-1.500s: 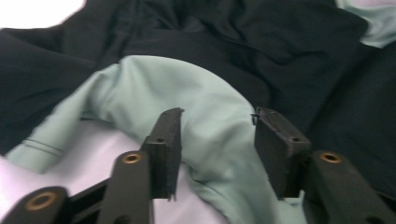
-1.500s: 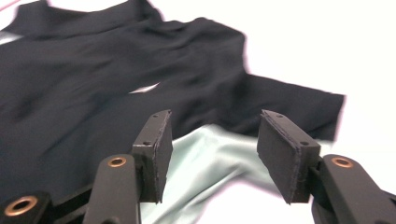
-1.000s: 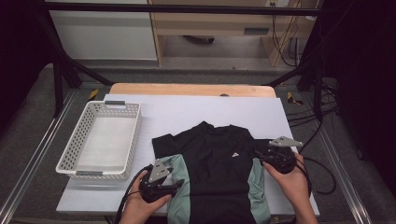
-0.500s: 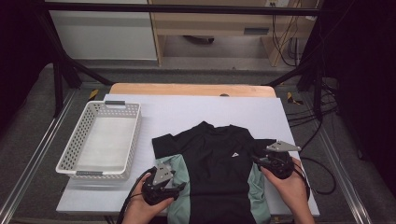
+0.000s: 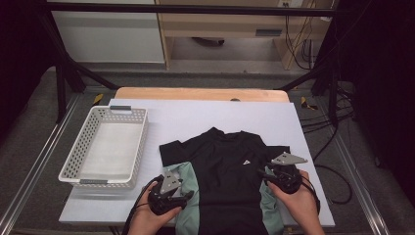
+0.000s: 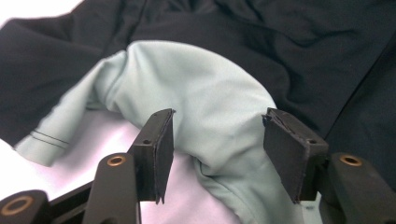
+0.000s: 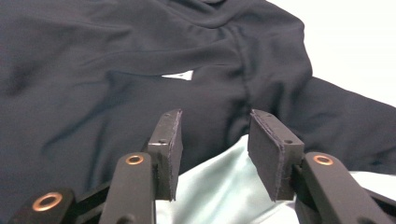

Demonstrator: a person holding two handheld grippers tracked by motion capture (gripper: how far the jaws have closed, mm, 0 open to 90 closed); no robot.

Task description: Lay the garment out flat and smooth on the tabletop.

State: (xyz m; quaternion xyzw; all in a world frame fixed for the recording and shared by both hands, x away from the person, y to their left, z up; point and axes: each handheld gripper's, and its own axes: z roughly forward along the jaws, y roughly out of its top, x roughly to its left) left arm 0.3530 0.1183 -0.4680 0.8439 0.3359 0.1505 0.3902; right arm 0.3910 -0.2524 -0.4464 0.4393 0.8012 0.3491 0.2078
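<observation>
We've got one shirt (image 5: pixel 227 181) here, black with pale green side panels, lying flat on the near half of the white mat (image 5: pixel 313 147), collar pointing away from us and hem hanging off the near edge. Two grippers on it, one per hand. Our left gripper (image 5: pixel 183 196) sits at the shirt's left edge, jaws apart, with a bulge of the green panel (image 6: pixel 210 107) between them in the left gripper view, though the pads aren't pinching it. Our right gripper (image 5: pixel 264 175) is at the right edge just under the sleeve; its jaws have just been closing, but they're apart too, with the seam where black meets green (image 7: pixel 224 186) between them and nothing clamped. One small white logo (image 5: pixel 247 162) shows on the chest. Off to the left there's one white basket (image 5: pixel 78 169), well apart from the shirt. Two sleeves, both spread out flat.
</observation>
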